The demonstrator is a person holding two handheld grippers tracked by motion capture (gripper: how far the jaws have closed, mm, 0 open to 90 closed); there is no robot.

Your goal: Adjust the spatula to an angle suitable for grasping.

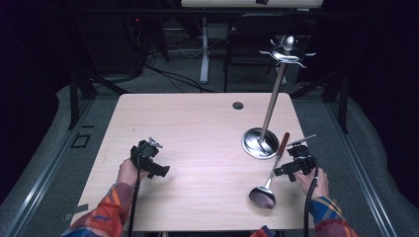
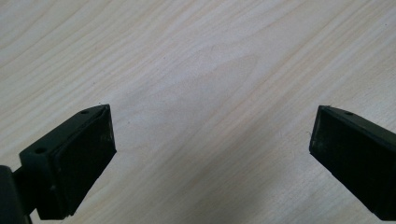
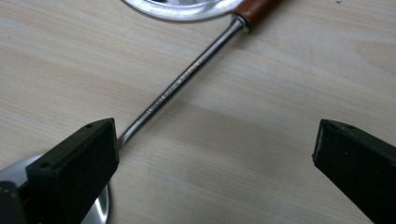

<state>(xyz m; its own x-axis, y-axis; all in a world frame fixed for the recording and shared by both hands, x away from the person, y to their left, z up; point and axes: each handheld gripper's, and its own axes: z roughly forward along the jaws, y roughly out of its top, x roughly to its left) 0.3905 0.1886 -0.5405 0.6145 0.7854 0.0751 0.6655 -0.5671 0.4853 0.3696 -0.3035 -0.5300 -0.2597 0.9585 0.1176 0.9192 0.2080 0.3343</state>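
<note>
Right tool (image 1: 281, 171) low beside the steel ladle with a brown wooden handle (image 1: 272, 174), jaws apart; left tool (image 1: 164, 171) over the pale wooden table (image 1: 197, 123), jaws apart.

A pale wooden bench (image 1: 197, 123) has a small dark round hole (image 1: 238, 105) near its far edge. Cables (image 1: 173, 74) trail over the grey floor (image 1: 44, 163) behind it.

Small engraved lettering is running along the steel shaft of the ladle (image 3: 187, 77) in the right gripper view, but it is showing too fine and blurred to be read. Nothing else in the pictures is carrying any legible text, label, brand, number or sign.
</note>
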